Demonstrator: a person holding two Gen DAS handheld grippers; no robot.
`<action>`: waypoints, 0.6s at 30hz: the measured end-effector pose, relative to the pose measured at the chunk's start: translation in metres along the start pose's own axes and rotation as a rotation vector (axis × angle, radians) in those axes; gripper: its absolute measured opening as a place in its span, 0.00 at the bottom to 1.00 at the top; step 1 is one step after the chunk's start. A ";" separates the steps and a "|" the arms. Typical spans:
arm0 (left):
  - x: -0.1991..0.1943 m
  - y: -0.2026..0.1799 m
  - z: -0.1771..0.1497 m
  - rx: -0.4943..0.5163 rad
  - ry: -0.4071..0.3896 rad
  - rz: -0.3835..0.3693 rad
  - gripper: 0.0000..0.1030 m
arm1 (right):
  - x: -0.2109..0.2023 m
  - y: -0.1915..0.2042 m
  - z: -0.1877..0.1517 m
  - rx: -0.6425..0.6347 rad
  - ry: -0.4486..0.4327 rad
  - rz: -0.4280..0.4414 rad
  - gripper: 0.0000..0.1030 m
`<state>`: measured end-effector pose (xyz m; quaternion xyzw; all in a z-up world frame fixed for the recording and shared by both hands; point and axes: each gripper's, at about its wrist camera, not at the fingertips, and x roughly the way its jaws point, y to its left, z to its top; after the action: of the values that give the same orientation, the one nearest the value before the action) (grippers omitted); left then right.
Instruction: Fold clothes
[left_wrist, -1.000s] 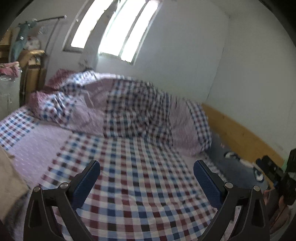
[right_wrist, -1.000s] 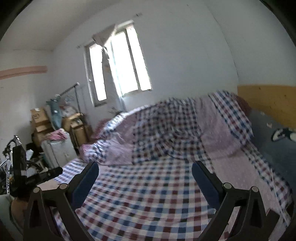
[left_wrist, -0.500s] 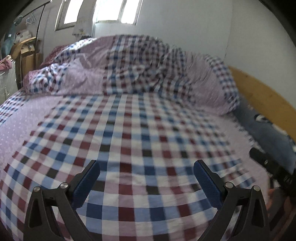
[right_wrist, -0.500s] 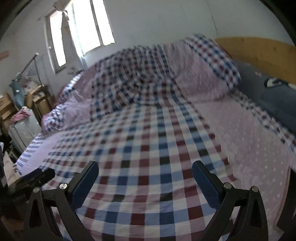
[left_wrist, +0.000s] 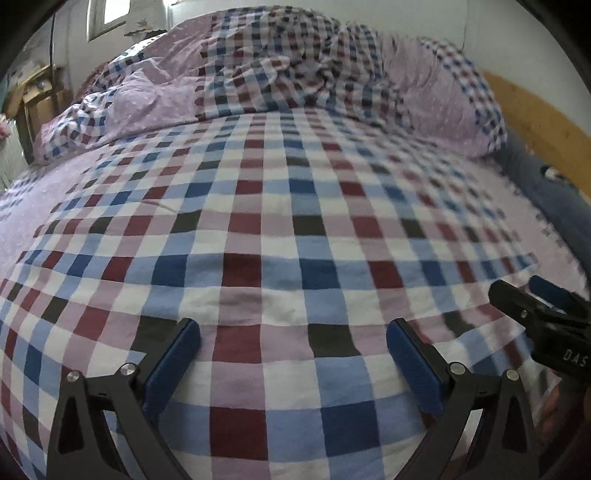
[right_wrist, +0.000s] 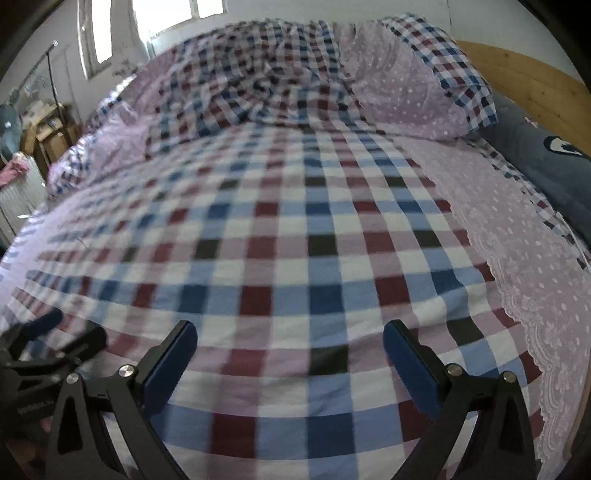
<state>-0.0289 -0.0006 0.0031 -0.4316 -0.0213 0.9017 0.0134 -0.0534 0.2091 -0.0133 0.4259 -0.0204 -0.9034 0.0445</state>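
— So, going left to right, what's by the checked sheet (left_wrist: 266, 236)?

— Off its left edge, a wooden shelf unit (right_wrist: 51, 125) with a window (right_wrist: 199, 7) above and beyond it. On the sheet's far side a rumpled duvet (left_wrist: 280, 62) in the same check is heaped, with a dotted lilac pillow (right_wrist: 402, 96) at the heap's right end. Right of the sheet lies a dark blue cushion (right_wrist: 546, 158) against a wooden headboard (right_wrist: 517, 81).

— And the clothes to fold?

— No garment can be picked out in either view. Only bedding covers the sheet, so the task's thing is out of sight or not yet laid down.

— The tools?

— The left gripper (left_wrist: 293, 354) hovers low over the sheet's near edge, its blue pads (left_wrist: 173, 365) wide apart with nothing between them. The right gripper (right_wrist: 290, 354) sits just beside it, to its right, equally spread and empty. Each shows at the margin of the other's view.

— Which step is this, then?

— I judge it the very start: an approach to the sheet's near edge, before any grasp or fold.

— What does the next move call for?

— Probably finding a garment and spreading it flat on the sheet. If the bedding itself is meant, each gripper would need to pinch a near corner. I can't tell which.
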 end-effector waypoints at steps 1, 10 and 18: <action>0.002 -0.002 0.000 0.011 0.006 0.016 0.99 | 0.004 -0.002 0.001 0.014 0.020 0.003 1.00; 0.007 -0.005 -0.004 0.012 0.010 0.037 1.00 | 0.016 0.011 -0.002 -0.059 0.058 -0.064 1.00; 0.010 -0.003 0.000 0.026 0.017 0.038 1.00 | 0.016 0.016 -0.003 -0.074 0.064 -0.086 1.00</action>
<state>-0.0351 0.0032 -0.0046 -0.4392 -0.0014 0.8984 0.0022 -0.0597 0.1914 -0.0263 0.4531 0.0329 -0.8906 0.0220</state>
